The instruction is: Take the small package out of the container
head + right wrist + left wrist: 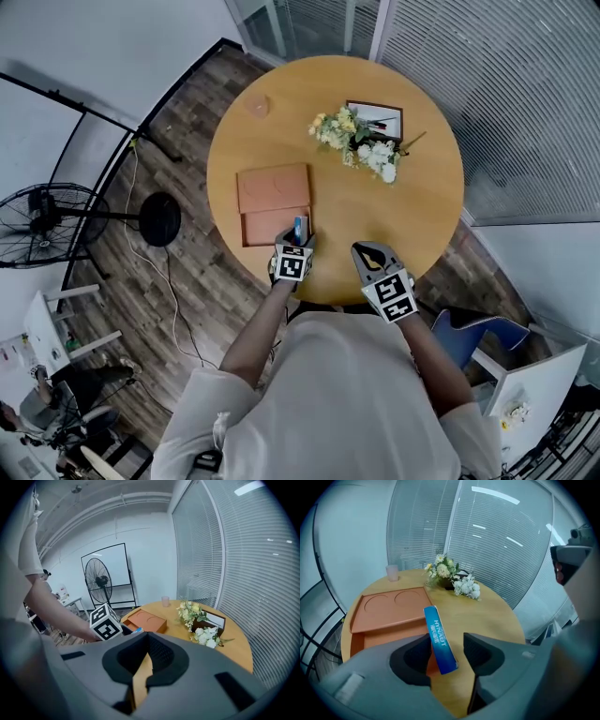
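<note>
round wooden table, with the orange container lying open by its near edge. my left gripper is spread around the blue package, which stands tilted at the container's near right corner. it seems to lean on one pad, with a gap at the other. i'd centre on its flat faces, pinch firmly, then lift straight up past the wall. my right gripper is pressed together, empty. flowers and a cup sit toward the far edge. a fan stands on the plank floor.
</note>
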`<action>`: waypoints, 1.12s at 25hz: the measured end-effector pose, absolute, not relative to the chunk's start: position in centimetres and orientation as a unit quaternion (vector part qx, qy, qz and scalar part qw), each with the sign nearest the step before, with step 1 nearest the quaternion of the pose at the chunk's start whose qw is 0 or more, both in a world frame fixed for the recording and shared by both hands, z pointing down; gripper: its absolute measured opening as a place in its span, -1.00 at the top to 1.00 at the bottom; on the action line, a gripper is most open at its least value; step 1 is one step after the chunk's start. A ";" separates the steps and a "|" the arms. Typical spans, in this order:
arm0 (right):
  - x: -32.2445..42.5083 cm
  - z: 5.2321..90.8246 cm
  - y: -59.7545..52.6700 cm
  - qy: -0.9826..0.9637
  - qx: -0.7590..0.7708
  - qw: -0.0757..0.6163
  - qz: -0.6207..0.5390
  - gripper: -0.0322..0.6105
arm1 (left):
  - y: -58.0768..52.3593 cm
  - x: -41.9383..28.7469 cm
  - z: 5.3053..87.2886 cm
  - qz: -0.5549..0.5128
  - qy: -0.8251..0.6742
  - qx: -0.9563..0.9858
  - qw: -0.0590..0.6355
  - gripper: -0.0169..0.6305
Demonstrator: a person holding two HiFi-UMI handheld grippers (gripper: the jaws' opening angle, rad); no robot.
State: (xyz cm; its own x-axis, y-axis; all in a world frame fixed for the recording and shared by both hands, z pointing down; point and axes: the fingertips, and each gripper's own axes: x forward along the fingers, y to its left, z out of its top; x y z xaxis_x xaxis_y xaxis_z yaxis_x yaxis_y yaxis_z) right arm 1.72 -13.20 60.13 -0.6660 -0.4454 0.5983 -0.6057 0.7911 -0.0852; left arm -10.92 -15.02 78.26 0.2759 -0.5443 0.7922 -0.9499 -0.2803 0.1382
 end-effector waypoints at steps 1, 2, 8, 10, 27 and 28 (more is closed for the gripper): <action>1.8 60.3 -13.2 -0.902 0.289 0.287 0.140 0.89 | -14.9 -11.0 78.4 0.324 -0.511 0.730 0.318 0.32; 1.9 60.4 -13.2 -0.903 0.287 0.288 0.141 0.89 | -14.8 -11.2 78.6 0.325 -0.517 0.725 0.319 0.46; 0.7 59.9 -13.8 -0.910 0.271 0.283 0.138 0.89 | -14.7 -13.4 77.3 0.314 -0.555 0.696 0.331 0.70; 0.4 59.7 -14.0 -0.912 0.268 0.279 0.135 0.89 | -14.8 -13.6 76.6 0.310 -0.558 0.698 0.326 0.70; -3.3 59.1 -12.0 -0.914 0.268 0.278 0.123 0.89 | -13.1 -16.9 72.2 0.255 -0.557 0.725 0.314 0.70; -3.4 59.1 -11.9 -0.914 0.271 0.277 0.121 0.89 | -12.9 -17.0 71.9 0.253 -0.554 0.729 0.314 0.70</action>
